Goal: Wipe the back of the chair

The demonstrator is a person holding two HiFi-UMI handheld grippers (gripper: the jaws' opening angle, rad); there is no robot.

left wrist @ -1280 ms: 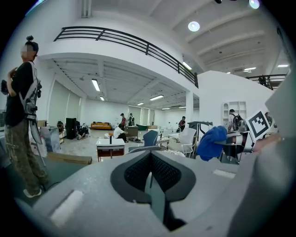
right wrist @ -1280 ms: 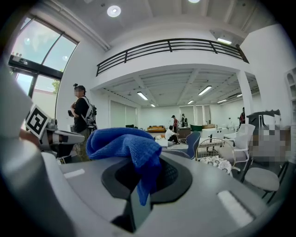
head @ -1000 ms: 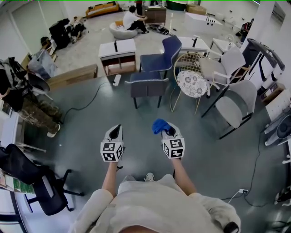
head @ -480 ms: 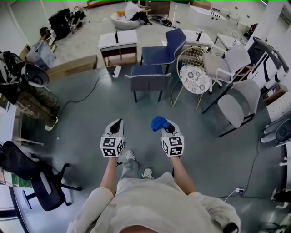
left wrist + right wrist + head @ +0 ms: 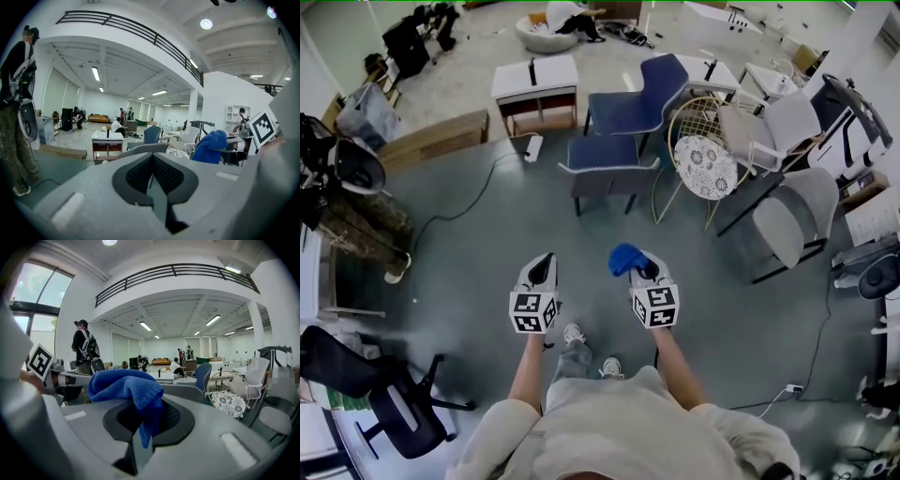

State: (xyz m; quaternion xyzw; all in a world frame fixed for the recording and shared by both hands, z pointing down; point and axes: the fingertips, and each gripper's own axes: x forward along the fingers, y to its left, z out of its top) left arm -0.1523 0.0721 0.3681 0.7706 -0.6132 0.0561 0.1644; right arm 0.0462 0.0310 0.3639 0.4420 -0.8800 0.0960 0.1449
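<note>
A dark grey chair (image 5: 607, 174) stands on the floor ahead, its back turned toward me, well beyond both grippers. It also shows over the jaws as the chair back (image 5: 143, 149) in the left gripper view and the chair back (image 5: 183, 392) in the right gripper view. My right gripper (image 5: 638, 269) is shut on a bunched blue cloth (image 5: 626, 258), which hangs over the jaws as the cloth (image 5: 130, 389). My left gripper (image 5: 540, 271) is held level beside it, shut and with nothing in it (image 5: 152, 174). Both are in the air, far short of the chair.
A blue chair (image 5: 635, 102) stands right behind the grey one, with a wire chair and lace cushion (image 5: 703, 165) to its right and light grey chairs (image 5: 787, 220) further right. A cable (image 5: 478, 202) crosses the floor at left. An office chair (image 5: 389, 398) is near my left.
I have walked forward, so the group of chairs has come nearer in the head view. Both grippers keep the same pose in front of me, the cloth still in the right one.
</note>
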